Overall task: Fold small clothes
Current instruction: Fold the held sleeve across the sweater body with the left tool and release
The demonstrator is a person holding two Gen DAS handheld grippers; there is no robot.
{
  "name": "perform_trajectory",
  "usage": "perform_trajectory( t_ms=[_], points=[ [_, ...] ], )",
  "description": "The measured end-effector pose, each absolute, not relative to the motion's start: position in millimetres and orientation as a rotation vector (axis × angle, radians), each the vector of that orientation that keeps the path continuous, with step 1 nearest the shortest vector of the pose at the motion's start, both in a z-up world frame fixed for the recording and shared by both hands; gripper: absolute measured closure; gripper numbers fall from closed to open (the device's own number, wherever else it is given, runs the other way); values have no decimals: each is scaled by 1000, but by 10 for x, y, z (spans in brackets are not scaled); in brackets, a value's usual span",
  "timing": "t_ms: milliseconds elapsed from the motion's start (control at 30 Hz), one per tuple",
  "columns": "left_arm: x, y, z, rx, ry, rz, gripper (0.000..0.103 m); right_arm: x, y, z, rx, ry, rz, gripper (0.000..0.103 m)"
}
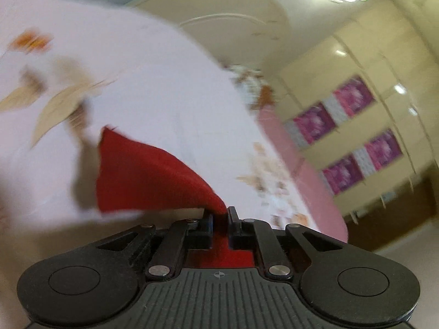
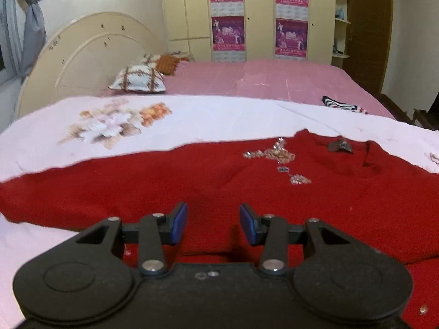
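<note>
A red knitted sweater [image 2: 164, 175] with a silvery beaded motif [image 2: 277, 153] lies spread on a white floral sheet [image 2: 109, 126] in the right wrist view. My right gripper [image 2: 213, 216] hovers low over the sweater's near part. Its blue pads [image 2: 179, 219] stand apart with nothing pinched between them. In the blurred left wrist view, my left gripper [image 1: 219, 211] is shut on a corner of the red sweater [image 1: 142, 175]. The fabric stretches away from the jaws to the left, lifted off the white sheet [image 1: 164, 82].
The white sheet covers the near part of a pink bed [image 2: 274, 79]. Two pillows [image 2: 140, 81] sit by the cream headboard [image 2: 82, 52]. A striped garment [image 2: 340, 102] lies at the far right. A cream wardrobe [image 2: 260, 13] with purple posters stands behind.
</note>
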State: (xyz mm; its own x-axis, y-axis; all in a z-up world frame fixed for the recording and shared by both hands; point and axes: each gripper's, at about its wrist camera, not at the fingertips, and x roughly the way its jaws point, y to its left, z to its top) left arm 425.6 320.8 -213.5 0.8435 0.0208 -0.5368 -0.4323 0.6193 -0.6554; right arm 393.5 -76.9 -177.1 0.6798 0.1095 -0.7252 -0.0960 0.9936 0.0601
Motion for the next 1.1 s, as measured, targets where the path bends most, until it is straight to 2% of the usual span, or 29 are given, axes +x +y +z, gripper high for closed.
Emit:
perform_trajectory(
  t_ms=[33, 133, 233, 367, 600, 767, 800, 833, 867, 900, 967, 1100],
  points=[
    [4322, 3128, -2045, -833, 507, 239, 94, 3974, -752, -1894, -3, 864, 120, 62],
    [4506, 2715, -1765, -709, 486, 119, 94, 3946, -774, -1900, 6, 836, 126, 62],
    [4704, 2234, -1547, -618, 482, -12, 94, 3918, -951, -1777, 126, 819, 149, 66],
    [4984, 1376, -1398, -530, 521, -213, 94, 3782, -1282, -1570, 182, 761, 124, 64],
    [5248, -263, -1681, -320, 695, -434, 94, 3537, -2227, -1450, 218, 741, -2, 63],
    [5161, -986, -1939, -12, 812, -406, 93, 3371, -2791, -1547, 289, 776, -43, 60],
    [5083, -1043, -1898, 22, 796, -404, 86, 3354, -2870, -1558, 314, 781, -39, 60],
    [5044, -1047, -1826, 35, 783, -412, 63, 3343, -2931, -1561, 336, 778, -31, 60],
    [5014, -1052, -1755, 26, 776, -420, 48, 3331, -2965, -1565, 351, 774, -22, 58],
    [4911, -1004, -1700, 9, 759, -397, 38, 3334, -2986, -1570, 366, 776, -11, 58],
    [4779, -844, -1541, -37, 718, -360, 31, 3370, -3046, -1586, 406, 781, 5, 53],
    [4686, -467, -1367, -57, 694, -255, 31, 3457, -3000, -1647, 445, 815, 57, 53]
  ],
)
